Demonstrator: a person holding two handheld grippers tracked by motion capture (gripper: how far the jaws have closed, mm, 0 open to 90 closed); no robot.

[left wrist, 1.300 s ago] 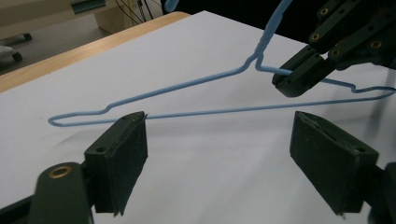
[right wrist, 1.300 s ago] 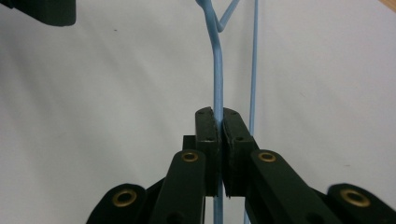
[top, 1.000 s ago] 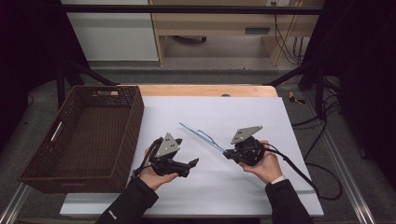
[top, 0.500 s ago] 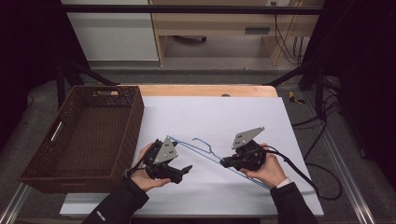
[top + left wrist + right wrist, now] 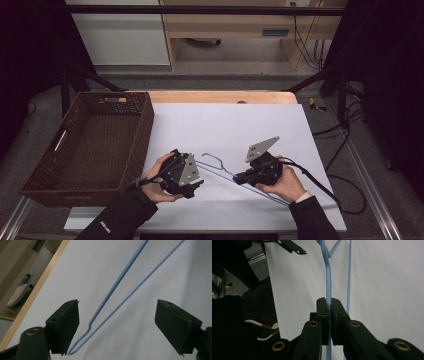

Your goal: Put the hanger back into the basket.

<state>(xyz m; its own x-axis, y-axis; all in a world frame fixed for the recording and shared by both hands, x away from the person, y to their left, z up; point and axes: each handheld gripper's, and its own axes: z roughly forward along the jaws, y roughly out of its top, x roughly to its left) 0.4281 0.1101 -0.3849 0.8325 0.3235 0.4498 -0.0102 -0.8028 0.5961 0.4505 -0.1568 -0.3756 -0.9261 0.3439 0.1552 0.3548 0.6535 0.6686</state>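
Closely pressed together, the jaws of the right gripper pinch one wire arm of a light blue hanger, which runs up between the pads toward its twisted neck. Its second wire runs just beside the jaws, untouched. By contrast, the jaws of the left gripper stand wide, though they have just been closing a little; the bent shoulder end of the hanger lies between them on the white sheet, nearer one pad, and neither pad presses on it.

From the high view, the hanger lies across the near middle of the table, its hook pointing away from the person. The right gripper grips it near the middle, held in the right hand. The left gripper sits at the hanger's left end, held in the left hand. A brown woven basket stands at the table's left edge, apart from the hanger, and nothing can be seen inside it.

Judging by this, the work is at an early stage: one side of the hanger is secured, the other is about to be taken. Lifting it and carrying it off, perhaps to the basket, is not yet done.
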